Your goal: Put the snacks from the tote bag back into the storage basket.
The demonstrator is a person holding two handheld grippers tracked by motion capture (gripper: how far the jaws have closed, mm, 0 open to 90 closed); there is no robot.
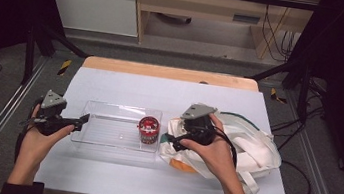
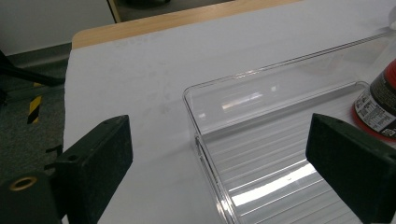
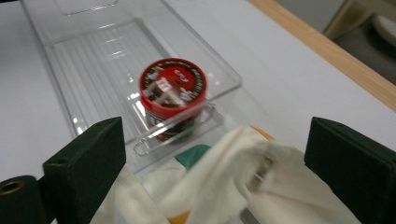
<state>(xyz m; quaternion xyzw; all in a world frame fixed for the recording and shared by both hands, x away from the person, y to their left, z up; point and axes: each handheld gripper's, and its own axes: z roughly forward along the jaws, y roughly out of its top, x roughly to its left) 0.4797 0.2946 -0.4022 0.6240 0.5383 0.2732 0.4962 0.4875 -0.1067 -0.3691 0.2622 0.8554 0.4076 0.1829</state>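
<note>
On the white counter [image 1: 115, 170] our right hand-held gripper [image 3: 215, 154] gapes empty above the cloth bag [image 1: 249, 147]; its view reveals the red-lidded can [image 3: 173, 88] inside the clear tray [image 1: 105, 128]; our left hand-held gripper [image 2: 219, 172] is open.

The tray [image 1: 105, 131] looks like clear hard plastic, glossy, with a ribbed floor that catches bright streaks of light. The can [image 1: 148, 129] standing in it has a smooth, shiny red lid and a printed wrap on its side; whether its body is metal or plastic is hard to tell through the blur. The bag [image 1: 249, 147] is soft off-white cloth, matt and creased, with woven straps. The table [image 1: 160, 95] carries a pale, matt, smooth sheet, faintly smudged, over a light wood board with a bare edge. The pads of the left gripper [image 2: 219, 182] and the right gripper [image 3: 215, 182] are black, matt and slightly grainy, like rubber or foam.
</note>
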